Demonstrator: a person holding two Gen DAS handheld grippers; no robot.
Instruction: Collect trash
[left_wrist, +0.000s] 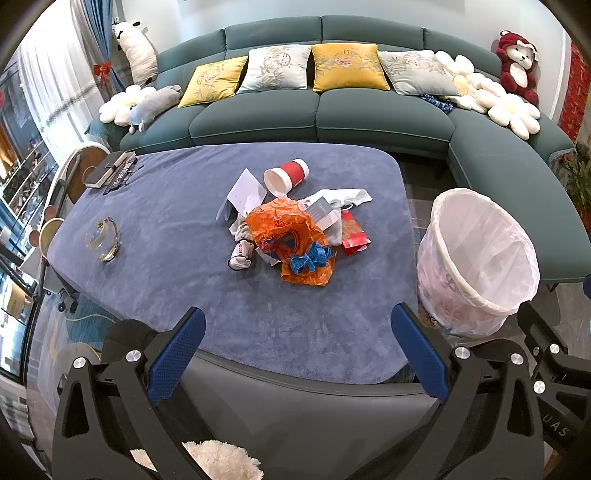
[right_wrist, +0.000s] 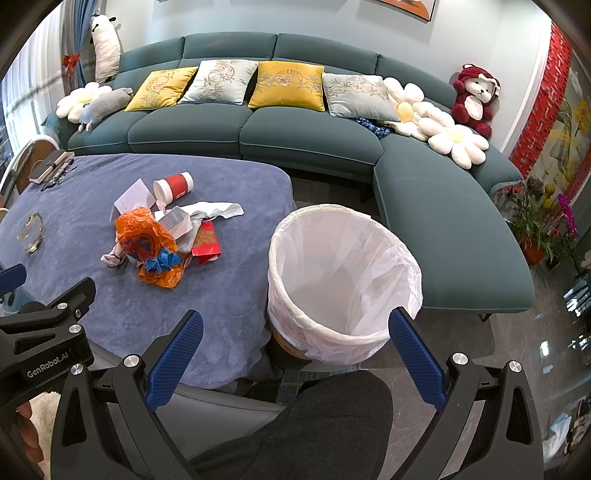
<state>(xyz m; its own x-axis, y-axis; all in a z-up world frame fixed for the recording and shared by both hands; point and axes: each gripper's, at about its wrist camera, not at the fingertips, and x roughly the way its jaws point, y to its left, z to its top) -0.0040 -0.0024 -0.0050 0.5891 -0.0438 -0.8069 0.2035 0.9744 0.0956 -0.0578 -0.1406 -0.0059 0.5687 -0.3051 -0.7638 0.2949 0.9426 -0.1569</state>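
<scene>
A pile of trash lies mid-table: an orange plastic bag (left_wrist: 291, 229) (right_wrist: 147, 236) with a blue crumpled wrapper (left_wrist: 310, 258) on it, a red paper cup (left_wrist: 286, 175) (right_wrist: 173, 186) on its side, white paper (left_wrist: 245, 192), a red packet (left_wrist: 352, 232) (right_wrist: 207, 240) and grey-white cloth (left_wrist: 343, 197). A bin with a white liner (left_wrist: 476, 258) (right_wrist: 343, 273) stands on the floor right of the table. My left gripper (left_wrist: 297, 332) is open and empty above the table's near edge. My right gripper (right_wrist: 295, 336) is open and empty, above the bin's near rim.
The table wears a blue cloth (left_wrist: 184, 221). A glass dish (left_wrist: 103, 240) sits at its left, books (left_wrist: 107, 171) at the far left corner. A teal sofa (left_wrist: 314, 114) with cushions curves behind and to the right. Potted plants (right_wrist: 546, 229) stand far right.
</scene>
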